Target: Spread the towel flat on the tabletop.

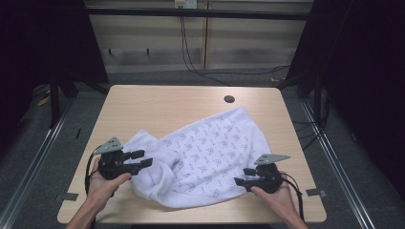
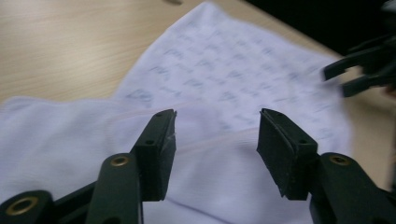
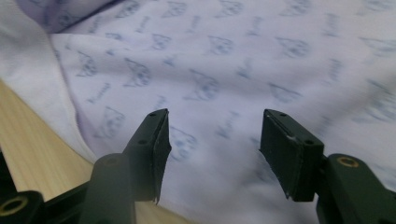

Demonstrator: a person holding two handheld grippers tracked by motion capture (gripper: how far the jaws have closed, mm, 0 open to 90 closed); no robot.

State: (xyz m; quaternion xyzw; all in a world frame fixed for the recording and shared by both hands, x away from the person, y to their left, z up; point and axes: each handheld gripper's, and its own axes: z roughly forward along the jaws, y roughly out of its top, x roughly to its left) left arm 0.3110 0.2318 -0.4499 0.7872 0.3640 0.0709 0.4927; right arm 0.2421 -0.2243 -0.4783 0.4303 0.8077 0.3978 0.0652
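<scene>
A white cloth [image 1: 200,157] with a small blue print lies rumpled across the near half of the wooden table [image 1: 157,105]. My left gripper [image 1: 143,158] sits at the cloth's left edge, held in a hand, jaws apart. Seen from the left gripper view, the left gripper [image 2: 215,135] stands open just above the cloth [image 2: 219,74], nothing pressed between the pads. My right gripper [image 1: 242,175] rests at the cloth's near right edge. The right gripper [image 3: 215,137] is open over the printed cloth [image 3: 224,60] in the right gripper view, with nothing gripped.
A round cable hole [image 1: 229,99] sits near the table's far edge. Bare tabletop lies beyond the cloth. Cables [image 1: 191,62] trail on the floor behind, and dark frames stand at both sides.
</scene>
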